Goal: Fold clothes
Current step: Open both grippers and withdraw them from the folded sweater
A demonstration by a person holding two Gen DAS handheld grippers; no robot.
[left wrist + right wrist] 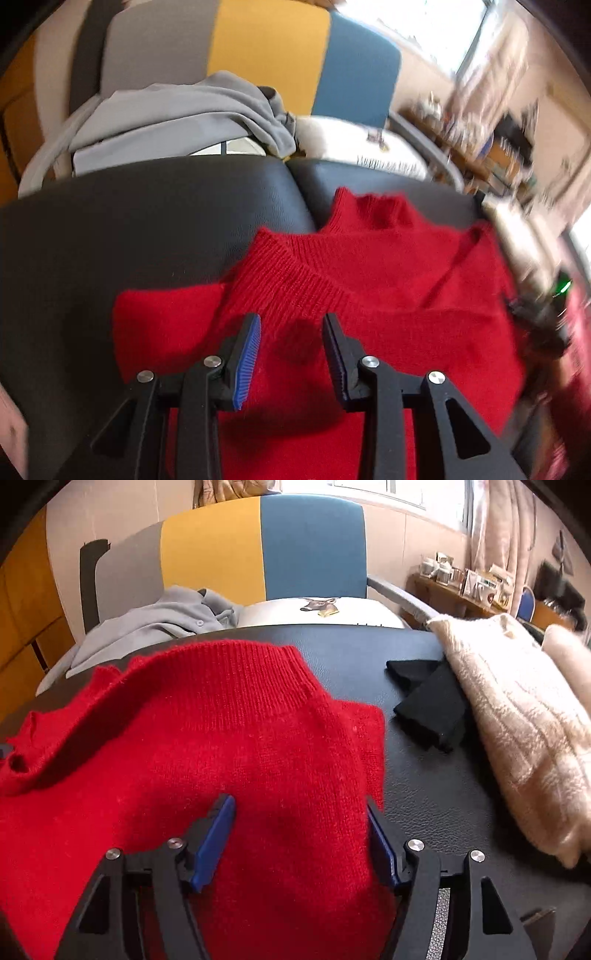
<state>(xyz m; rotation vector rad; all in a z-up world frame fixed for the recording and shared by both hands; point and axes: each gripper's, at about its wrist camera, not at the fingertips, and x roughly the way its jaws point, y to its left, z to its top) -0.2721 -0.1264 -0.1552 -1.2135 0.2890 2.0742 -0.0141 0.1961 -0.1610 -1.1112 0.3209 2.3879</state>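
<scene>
A red knitted sweater (pixel 369 280) lies spread on a black leather surface (pixel 147 229), its ribbed collar toward the far side and one sleeve folded across. My left gripper (pixel 291 326) hovers just over the sweater below the collar, jaws apart, blue pads (pixel 248 354) showing, no cloth pinched between them. In the right wrist view the same sweater (pixel 229 738) fills the left and middle. My right gripper (pixel 298 805) stands open over its right part, close to the edge of the knit, with nothing gripped.
A cream fuzzy sweater (pixel 517 720) and a black garment (pixel 428 705) lie on the black surface (pixel 443 805) to the right. Behind it, a grey garment (pixel 166 620) and a white cushion (pixel 317 613) sit on a yellow-and-blue chair (pixel 295 542). A cluttered shelf stands at far right.
</scene>
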